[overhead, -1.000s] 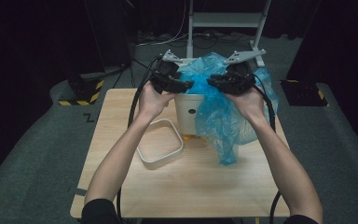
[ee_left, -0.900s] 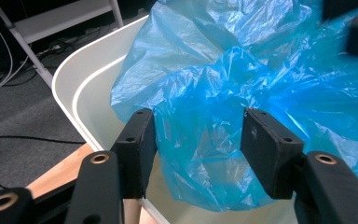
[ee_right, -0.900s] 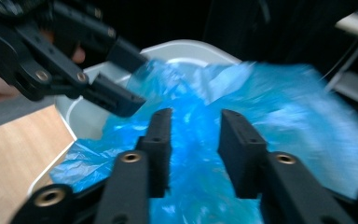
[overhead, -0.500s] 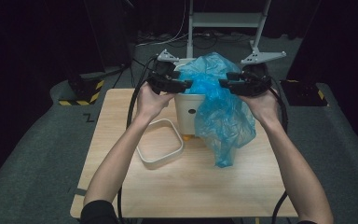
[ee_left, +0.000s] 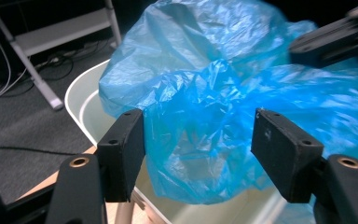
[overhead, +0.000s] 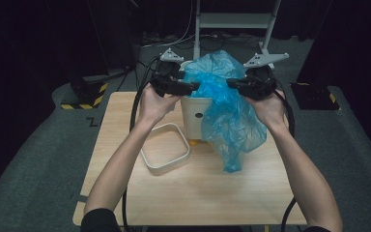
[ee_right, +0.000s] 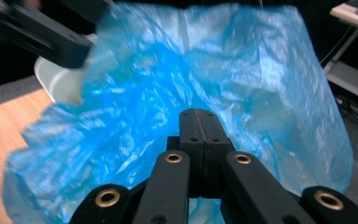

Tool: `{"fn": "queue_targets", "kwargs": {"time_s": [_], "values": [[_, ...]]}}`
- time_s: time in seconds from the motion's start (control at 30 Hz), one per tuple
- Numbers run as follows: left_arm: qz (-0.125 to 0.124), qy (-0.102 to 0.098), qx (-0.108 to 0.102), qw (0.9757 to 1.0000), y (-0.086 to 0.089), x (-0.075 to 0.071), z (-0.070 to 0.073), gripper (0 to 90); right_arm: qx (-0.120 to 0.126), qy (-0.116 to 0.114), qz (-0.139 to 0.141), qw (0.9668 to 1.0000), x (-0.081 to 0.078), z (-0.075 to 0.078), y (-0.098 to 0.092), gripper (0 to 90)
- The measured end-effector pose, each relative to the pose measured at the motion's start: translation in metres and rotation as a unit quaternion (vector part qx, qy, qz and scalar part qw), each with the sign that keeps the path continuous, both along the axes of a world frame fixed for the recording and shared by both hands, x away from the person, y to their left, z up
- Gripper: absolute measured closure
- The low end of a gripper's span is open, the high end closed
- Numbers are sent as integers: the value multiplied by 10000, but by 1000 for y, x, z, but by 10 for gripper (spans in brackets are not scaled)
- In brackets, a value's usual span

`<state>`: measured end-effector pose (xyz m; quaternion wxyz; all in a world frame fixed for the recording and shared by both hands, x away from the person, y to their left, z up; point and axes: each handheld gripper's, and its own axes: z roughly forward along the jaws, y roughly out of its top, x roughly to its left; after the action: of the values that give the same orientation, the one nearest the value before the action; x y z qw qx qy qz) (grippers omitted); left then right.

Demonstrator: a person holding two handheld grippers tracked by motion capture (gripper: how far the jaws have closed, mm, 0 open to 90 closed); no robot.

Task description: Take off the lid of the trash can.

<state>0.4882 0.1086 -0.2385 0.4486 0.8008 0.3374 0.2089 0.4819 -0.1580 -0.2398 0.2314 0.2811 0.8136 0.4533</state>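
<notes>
We see our right gripper [ee_right: 199,122] pressed together on the crinkled blue plastic bag [overhead: 224,104], which drapes over the white plastic bin [overhead: 193,113] between both grippers. Our left gripper [ee_left: 198,140] has just been opening; its jaws stand spread around bag folds without pressing.

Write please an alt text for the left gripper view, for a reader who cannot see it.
A crumpled translucent blue plastic bag bulges between the two open black jaws of the left gripper, whose pads do not press it. Behind and below it is the rim of a white plastic bin; the right gripper is at the upper right.
</notes>
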Motion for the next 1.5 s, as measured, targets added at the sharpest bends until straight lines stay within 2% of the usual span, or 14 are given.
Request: {"fn": "queue_targets", "kwargs": {"time_s": [0.17, 0.3, 0.47, 0.57, 0.6, 0.67, 0.73, 0.9, 1.0, 1.07, 1.13, 1.23, 1.37, 1.5], "values": [[-19, -56, 33, 10000, -7, 3, -2, 349, 32, -155, 30, 9999, -1, 11, 8, 900], [72, -31, 29, 10000, -2, 3, -2, 339, -169, -43, 3, 9998, 10, 5, 22, 900], [118, -169, 25, 9998, 7, -8, 2, 338, -235, 271, 43, 9993, 25, -10, 34, 900], [123, -159, -9, 9998, 11, -9, 3, 343, -246, 296, 55, 9992, 25, -10, 35, 896], [133, -127, -52, 9998, 12, -8, 2, 346, -283, 288, 60, 9992, 24, -9, 35, 865], [158, -95, -58, 9998, 12, -4, 1, 353, -251, 215, 35, 9994, 21, -7, 33, 784], [152, -69, -35, 9999, 10, -1, -2, 356, -94, 94, 12, 9999, 16, -1, 28, 718], [58, -42, -92, 9999, 3, 0, -6, 360, 146, -275, -334, 9990, 8, 14, 8, 577], [-20, -40, -131, 9999, 2, -3, -5, 358, 252, -277, -538, 9979, 10, 17, -5, 538], [-148, -16, -292, 9995, 3, -7, -4, 356, 291, -190, -608, 9975, 12, 15, -12, 534], [-249, -62, -400, 9989, 1, -12, -2, 355, 257, -186, -652, 9974, 13, 11, -15, 550], [-379, -111, -376, 9985, -3, -20, 1, 352, 178, -131, -634, 9977, 13, 4, -16, 627], [-502, -58, -348, 9981, -10, -24, 0, 343, 66, 75, -504, 9987, 18, -3, -11, 748], [-645, 30, -421, 9970, -17, -24, -2, 329, -123, 76, -410, 9991, 19, -6, -1, 859]]}}
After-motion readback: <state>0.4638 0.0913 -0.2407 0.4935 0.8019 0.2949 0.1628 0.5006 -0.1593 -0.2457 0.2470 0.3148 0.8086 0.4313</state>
